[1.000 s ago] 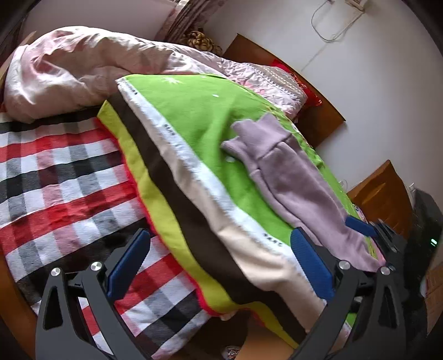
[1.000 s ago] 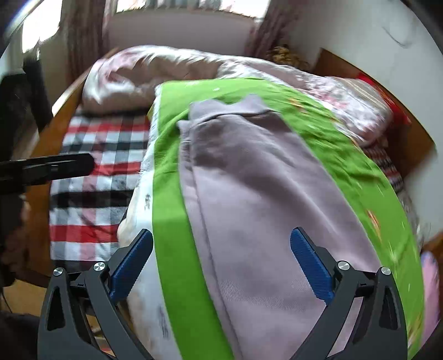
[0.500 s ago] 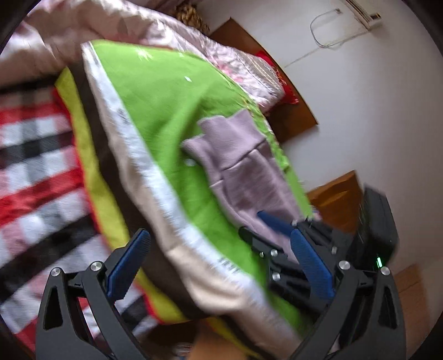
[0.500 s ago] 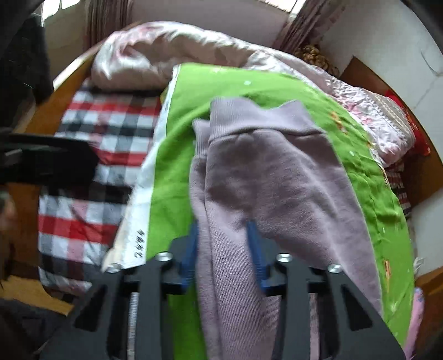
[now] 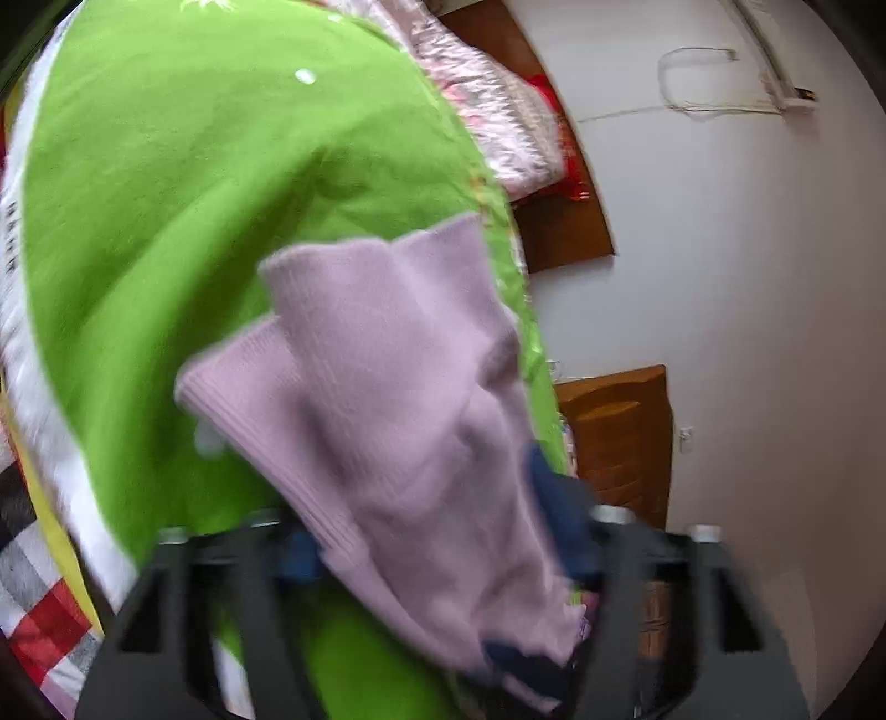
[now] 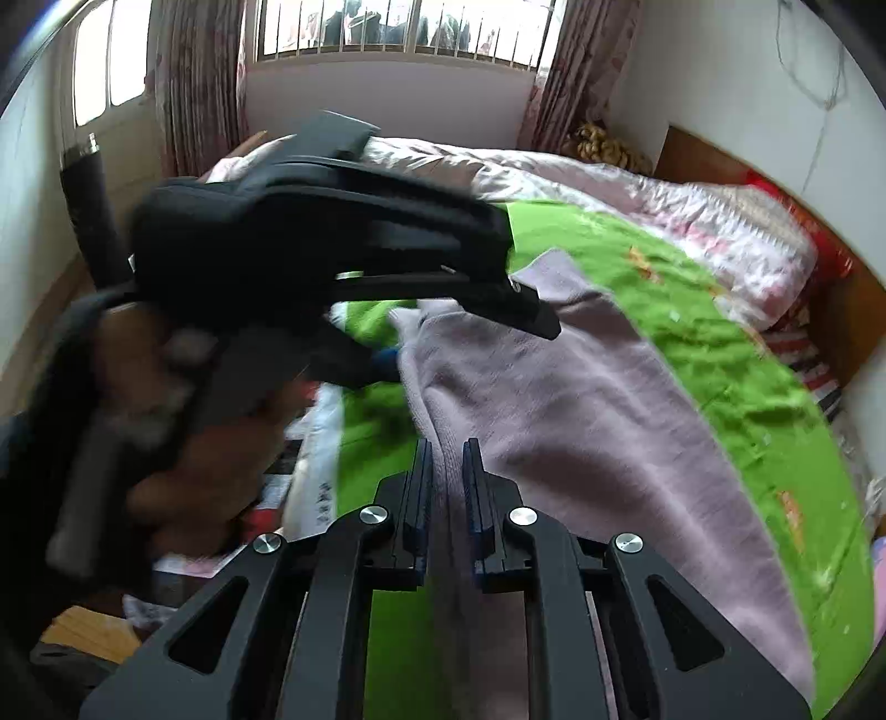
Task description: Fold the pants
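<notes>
Lilac knit pants (image 5: pixel 387 399) lie on a green blanket (image 5: pixel 166 194) on the bed; they also show in the right wrist view (image 6: pixel 581 399). My left gripper (image 5: pixel 437 526) straddles the pants' near part, its blue pads (image 5: pixel 554 498) on either side of the cloth with a wide gap. It appears in the right wrist view (image 6: pixel 387 310) at the pants' left edge, held by a hand. My right gripper (image 6: pixel 446 487) is shut on the near edge of the pants, cloth pinched between its pads.
A pink quilt (image 6: pixel 609 183) lies bunched at the bed's far side. A checked red sheet (image 5: pixel 39 620) shows left of the blanket. A wooden headboard (image 5: pixel 559 221) and cabinet (image 5: pixel 620 443) stand by the white wall. A window (image 6: pixel 387 27) is behind the bed.
The right gripper has closed fully on the pants' edge. The left gripper has swung right and moved onto the pants, its jaws narrowing around the cloth.
</notes>
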Tool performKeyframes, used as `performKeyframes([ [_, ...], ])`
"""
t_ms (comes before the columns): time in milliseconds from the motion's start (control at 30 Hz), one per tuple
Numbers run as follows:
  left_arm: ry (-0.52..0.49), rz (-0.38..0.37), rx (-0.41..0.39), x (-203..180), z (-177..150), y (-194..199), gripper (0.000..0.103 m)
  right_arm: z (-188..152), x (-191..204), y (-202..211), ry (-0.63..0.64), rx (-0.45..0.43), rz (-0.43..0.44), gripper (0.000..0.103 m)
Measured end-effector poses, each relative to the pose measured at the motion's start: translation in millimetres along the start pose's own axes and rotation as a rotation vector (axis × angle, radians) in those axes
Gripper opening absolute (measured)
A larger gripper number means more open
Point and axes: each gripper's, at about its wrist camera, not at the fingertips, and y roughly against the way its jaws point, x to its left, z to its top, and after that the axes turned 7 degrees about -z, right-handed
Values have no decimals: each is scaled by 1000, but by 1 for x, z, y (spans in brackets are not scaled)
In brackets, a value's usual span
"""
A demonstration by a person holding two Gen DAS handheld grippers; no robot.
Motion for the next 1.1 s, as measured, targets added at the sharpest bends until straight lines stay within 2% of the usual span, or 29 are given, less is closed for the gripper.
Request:
performKeyframes([
  [33, 22, -13, 2, 5, 4, -2, 46, -2, -3, 4, -17, 8, 37, 20],
  [67, 47, -46, 3, 10, 7, -3, 46, -5, -7, 8, -27, 11, 63, 43],
  [100, 55, -60, 5, 14, 9, 0, 46, -8, -11, 14, -32, 8, 74, 86],
  [133, 59, -72, 8, 15, 10, 0, 46, -11, -16, 20, -38, -1, 62, 98],
  [200, 47, -77, 6, 17, 7, 1, 46, -19, -35, 35, -68, -39, 34, 98],
  [300, 18, -68, -1, 16, 4, 2, 41, -29, -77, 42, -193, -20, 5, 98],
  [367, -3, -52, -8, 11, 6, 0, 29, -39, -107, 42, -331, 4, 59, 97],
  [433, -30, -46, -21, 5, 5, 4, 25, -49, -121, 40, -411, 16, 94, 97],
  [500, -104, -41, -58, -17, 2, 12, 24, -60, -124, 27, -445, 91, 82, 97],
  [533, -136, -33, -70, -27, 0, 14, 23, -69, -123, 10, -452, 179, 58, 99],
  [600, -246, 18, -104, -62, -8, 17, 23, -72, -109, 8, -369, 138, 15, 99],
  [700, -410, 87, -138, -108, -27, 16, 23, -71, -109, 18, -401, 144, 36, 97],
  [733, -457, 106, -147, -122, -35, 16, 23, -73, -113, 27, -440, 124, 60, 96],
  [833, -618, 143, -169, -169, -67, 12, 23, -90, -131, 84, -571, -22, 86, 96],
  [900, -735, 159, -171, -202, -95, 4, 23, -111, -146, 134, -640, -139, 45, 97],
  [967, -876, 160, -164, -236, -138, -9, 23, -135, -160, 180, -696, -233, -13, 97],
  [1000, -921, 163, -159, -246, -153, -15, 23, -155, -172, 212, -747, -294, -59, 97],
  [1033, -975, 170, -152, -257, -173, -23, 23, -166, -179, 227, -775, -323, -81, 97],
  [1100, -1103, 187, -118, -276, -223, -48, 24, -197, -194, 269, -857, -407, -143, 97],
])
